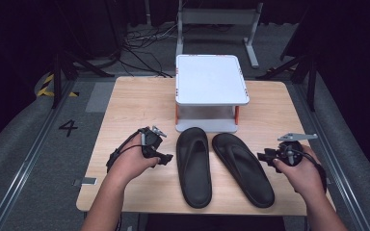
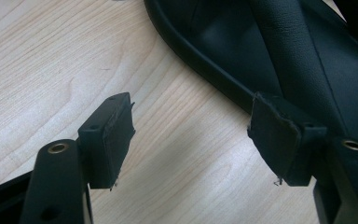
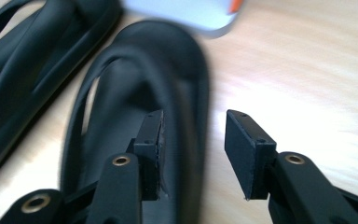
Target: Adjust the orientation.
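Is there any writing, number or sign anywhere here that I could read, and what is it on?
"4": a dark numeral on the grey floor, left of the wooden table.
Yellow and black hazard stripes: a marking on the floor farther left, with no words.
No lettering can be made out on the two black flip-flops, the white stand or the grippers.

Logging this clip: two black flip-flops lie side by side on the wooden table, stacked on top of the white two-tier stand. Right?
Not quite. The two black flip-flops lie side by side on the wooden table, but in front of the white two-tier stand, not on it, as the high view shows.
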Demonstrator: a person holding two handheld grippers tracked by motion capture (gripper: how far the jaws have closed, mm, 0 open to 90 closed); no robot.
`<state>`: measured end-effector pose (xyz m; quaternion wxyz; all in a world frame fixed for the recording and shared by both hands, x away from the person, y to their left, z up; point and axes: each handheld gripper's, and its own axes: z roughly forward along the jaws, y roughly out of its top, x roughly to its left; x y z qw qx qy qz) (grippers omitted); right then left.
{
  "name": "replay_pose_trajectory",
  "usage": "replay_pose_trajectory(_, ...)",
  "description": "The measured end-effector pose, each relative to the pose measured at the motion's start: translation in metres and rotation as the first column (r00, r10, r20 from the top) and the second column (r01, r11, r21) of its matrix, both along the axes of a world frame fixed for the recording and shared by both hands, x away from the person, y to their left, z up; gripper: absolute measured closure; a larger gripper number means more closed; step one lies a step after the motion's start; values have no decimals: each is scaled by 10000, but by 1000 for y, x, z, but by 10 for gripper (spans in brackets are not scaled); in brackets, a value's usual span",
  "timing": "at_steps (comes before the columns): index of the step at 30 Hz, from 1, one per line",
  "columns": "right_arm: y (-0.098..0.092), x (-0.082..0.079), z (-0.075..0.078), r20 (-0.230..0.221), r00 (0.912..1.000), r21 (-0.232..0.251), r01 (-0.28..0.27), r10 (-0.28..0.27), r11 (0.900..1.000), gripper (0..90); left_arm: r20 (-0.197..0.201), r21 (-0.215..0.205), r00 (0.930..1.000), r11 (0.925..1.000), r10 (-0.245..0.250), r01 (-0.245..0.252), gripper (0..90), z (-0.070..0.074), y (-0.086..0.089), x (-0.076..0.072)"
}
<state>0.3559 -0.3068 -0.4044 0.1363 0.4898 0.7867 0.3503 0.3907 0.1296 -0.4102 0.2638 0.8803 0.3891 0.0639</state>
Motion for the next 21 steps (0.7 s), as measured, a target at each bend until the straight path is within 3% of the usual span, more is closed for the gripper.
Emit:
replay_pose_trajectory(2,-11,1,0,-55,9996,-139,268,-269,9995,607,-31,40,10000,10000,-62,62,314,0,-1,1)
replay_pose_trajectory(4,-19,3,-6,-202,9987,-636,464,-477,9969,615,-46,87,10000,10000,-38,38,313,0,-2,2)
replay_pose_trajectory(7,-21,6,-19,-1078,9918,-1432,525,-683,9883,623,-82,130,9999,9999,-59,60,311,-2,-4,3)
replay_pose_trajectory(8,-21,6,-19,-1078,9918,-1432,525,-683,9883,623,-82,130,9999,9999,-59,60,310,-2,-4,3)
replay_pose_trajectory(10,-18,8,-33,-2255,9728,-1898,85,-521,9818,626,-161,242,9999,9997,-52,56,310,-4,-5,5)
replay_pose_trajectory(16,0,5,-40,-2945,9553,-1873,-309,-261,9818,648,-284,253,9995,9996,-148,155,310,-9,-8,6)
replay_pose_trajectory(20,9,-1,-39,-3786,9256,-1344,-575,23,9893,634,-384,357,9991,9991,-202,216,310,-12,-10,6)
replay_pose_trajectory(21,12,-1,-40,-3810,9244,-1226,-662,146,9902,633,-411,391,9988,9988,-264,281,310,-13,-11,6)
